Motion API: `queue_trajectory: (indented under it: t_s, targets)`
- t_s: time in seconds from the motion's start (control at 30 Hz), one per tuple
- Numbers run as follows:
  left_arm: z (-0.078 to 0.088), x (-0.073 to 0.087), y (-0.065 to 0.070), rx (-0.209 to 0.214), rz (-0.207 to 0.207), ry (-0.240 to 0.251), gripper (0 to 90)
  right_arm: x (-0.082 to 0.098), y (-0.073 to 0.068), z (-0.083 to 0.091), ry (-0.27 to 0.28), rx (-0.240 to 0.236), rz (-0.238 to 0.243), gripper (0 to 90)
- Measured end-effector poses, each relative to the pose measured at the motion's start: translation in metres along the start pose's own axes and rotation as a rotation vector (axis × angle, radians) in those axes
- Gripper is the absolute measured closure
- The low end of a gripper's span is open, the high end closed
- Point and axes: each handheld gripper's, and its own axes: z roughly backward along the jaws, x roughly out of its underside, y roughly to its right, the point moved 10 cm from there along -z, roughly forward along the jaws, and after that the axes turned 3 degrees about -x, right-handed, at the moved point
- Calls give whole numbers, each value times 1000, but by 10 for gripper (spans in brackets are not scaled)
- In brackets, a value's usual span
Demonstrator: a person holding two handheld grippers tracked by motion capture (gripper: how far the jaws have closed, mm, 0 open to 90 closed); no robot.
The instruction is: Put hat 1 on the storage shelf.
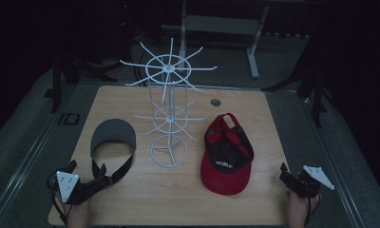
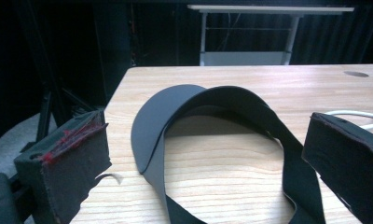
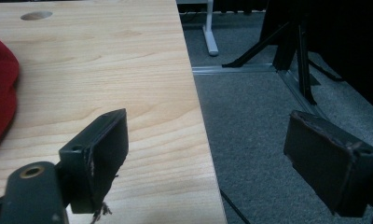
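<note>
Left gripper [image 1: 104,179] sits at the near left corner of the light wooden table [image 1: 254,199], jaws spread w/ nothing pinched; in the left gripper view its black pads [image 2: 75,163] stand either side of the strap. Right gripper [image 1: 285,174] is at the near right edge, jaws also spread wide & empty; in the right gripper view one pad is over the tabletop, the other out past the edge over grey carpet [image 3: 259,107].

Just beyond the left gripper lies the dark grey sun visor w/ black strap [image 1: 113,142], brim toward the far side, strap loop toward the near edge, just by the jaws. Right of centre, the red baseball cap [image 1: 226,156] lies upside down, well apart from the right gripper.

Between them, mid-table, stands the white wire display rack [image 1: 169,109], upright on its ring base. Near the far edge, a round cable hole [image 1: 215,102].
</note>
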Motion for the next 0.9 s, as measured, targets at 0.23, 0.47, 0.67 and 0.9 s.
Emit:
queue_trajectory:
  t_s: [0.23,0.47,0.67,0.9]
  targets:
    - [3,5,-8,-100,48,-88,10,1,-2,-1,-12,8,19,136]
    - [1,11,-11,-124,69,-143,10,1,-2,-1,-17,8,23,135]
    - [1,9,-4,-82,80,-135,10,4,-6,-4,-67,-10,54,131]
    - [3,-1,9,-31,87,-94,10,-7,-14,-1,-109,-68,45,130]
